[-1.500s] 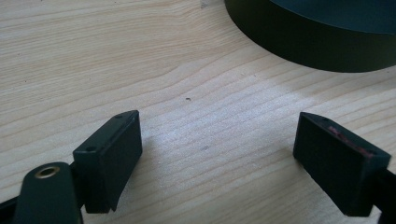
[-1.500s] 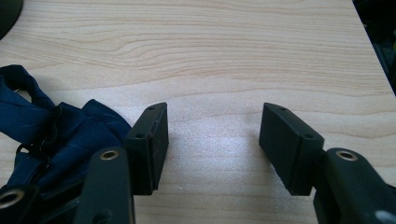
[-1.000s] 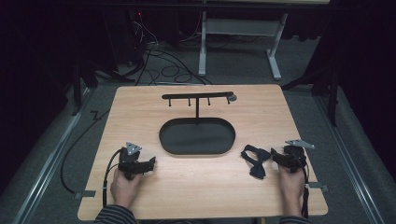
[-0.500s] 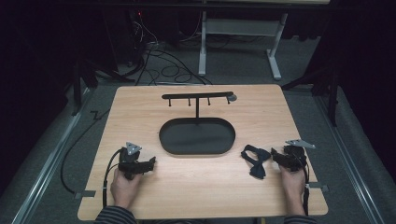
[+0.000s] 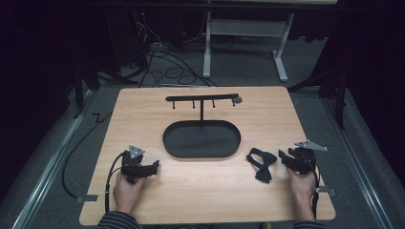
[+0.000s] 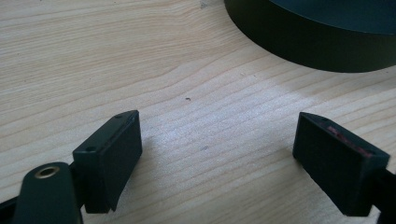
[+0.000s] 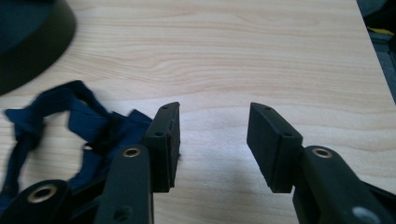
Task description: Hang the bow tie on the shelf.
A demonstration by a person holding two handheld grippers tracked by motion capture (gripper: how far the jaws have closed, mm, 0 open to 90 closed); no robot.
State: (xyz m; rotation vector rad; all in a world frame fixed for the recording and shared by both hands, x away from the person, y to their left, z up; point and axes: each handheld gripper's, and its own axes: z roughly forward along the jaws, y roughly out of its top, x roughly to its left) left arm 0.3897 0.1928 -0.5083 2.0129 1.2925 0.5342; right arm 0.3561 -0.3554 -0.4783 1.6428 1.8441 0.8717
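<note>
**Bow tie, awaiting pickup**

Bow tie (image 5: 260, 162): flat on table (image 5: 200, 195), just left of my right gripper (image 5: 285, 159), jaws part-open, empty. Left gripper (image 5: 154, 167): wide, empty. I'd shift right leftward and straddle the knot before closing.

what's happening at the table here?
A person sits at a wooden table with a gripper in each hand, both resting near the front edge. The left gripper is open over bare wood. The right gripper is open too, just beside a dark blue bow tie but not holding it. A black oval tray with a hook stand behind it sits mid-table. Nothing is gripped yet.
</note>
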